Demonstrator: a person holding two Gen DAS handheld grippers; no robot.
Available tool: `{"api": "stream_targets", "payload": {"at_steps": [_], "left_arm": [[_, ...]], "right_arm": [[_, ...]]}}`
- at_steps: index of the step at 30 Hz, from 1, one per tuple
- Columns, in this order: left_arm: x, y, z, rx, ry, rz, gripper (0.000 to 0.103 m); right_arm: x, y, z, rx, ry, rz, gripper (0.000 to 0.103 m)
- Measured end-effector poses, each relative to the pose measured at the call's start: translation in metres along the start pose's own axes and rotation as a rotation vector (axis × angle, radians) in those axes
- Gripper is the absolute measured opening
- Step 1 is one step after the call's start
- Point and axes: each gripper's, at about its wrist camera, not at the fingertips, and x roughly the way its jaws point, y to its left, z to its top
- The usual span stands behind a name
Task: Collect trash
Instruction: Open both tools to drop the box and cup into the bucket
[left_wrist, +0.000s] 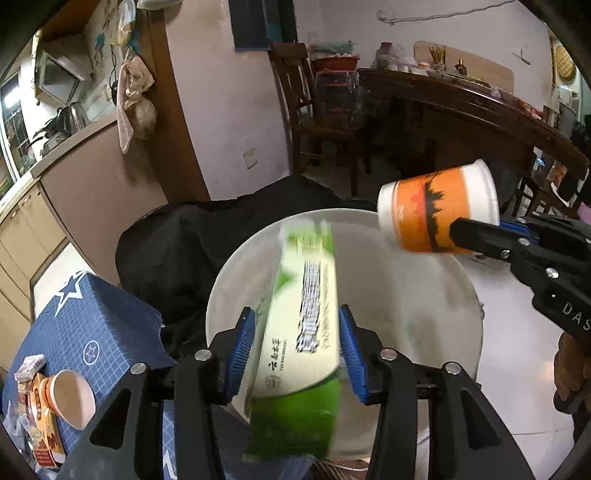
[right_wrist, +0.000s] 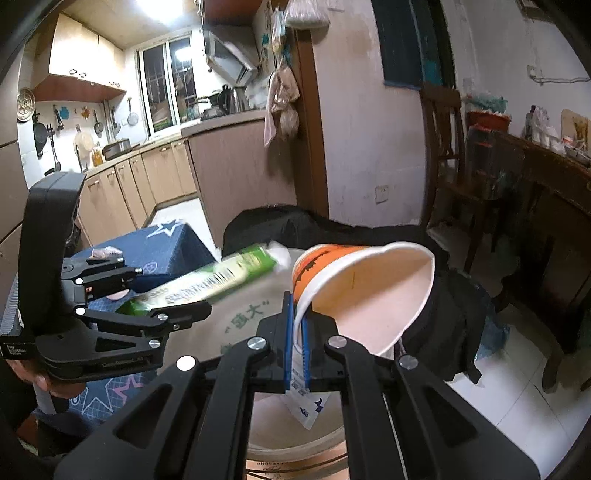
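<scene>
A green and white carton (left_wrist: 303, 332) lies blurred between the pads of my left gripper (left_wrist: 297, 350), over a white bucket (left_wrist: 424, 314); the jaws stand a little wider than the carton. In the right wrist view the carton (right_wrist: 210, 282) tilts over the bucket (right_wrist: 251, 306) beside my left gripper (right_wrist: 177, 314). My right gripper (right_wrist: 297, 332) is shut on the rim of an orange and white paper cup (right_wrist: 369, 291), together with a small white packet (right_wrist: 306, 402). The cup (left_wrist: 436, 206) hangs on its side above the bucket's far rim.
A table with a blue star-patterned cloth (left_wrist: 85, 332) at left holds another paper cup (left_wrist: 70, 398) and wrappers (left_wrist: 40, 435). A black bag or garment (left_wrist: 192, 251) lies behind the bucket. A wooden chair (left_wrist: 314, 122) and dark table (left_wrist: 461, 122) stand beyond.
</scene>
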Motion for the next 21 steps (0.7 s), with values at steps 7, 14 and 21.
{"api": "stream_targets", "payload": {"at_steps": [7, 14, 21], "left_arm": [[-0.005, 0.001, -0.002, 0.019, -0.023, 0.045, 0.066], [-0.021, 0.007, -0.008, 0.004, -0.060, 0.143, 0.066], [-0.041, 0.021, -0.015, -0.029, -0.112, 0.256, 0.066]], "right_arm": [[-0.002, -0.006, 0.001, 0.026, -0.021, 0.010, 0.051], [-0.013, 0.001, 0.001, 0.011, -0.049, -0.010, 0.050], [-0.020, 0.017, 0.001, -0.026, -0.067, -0.007, 0.051]]}}
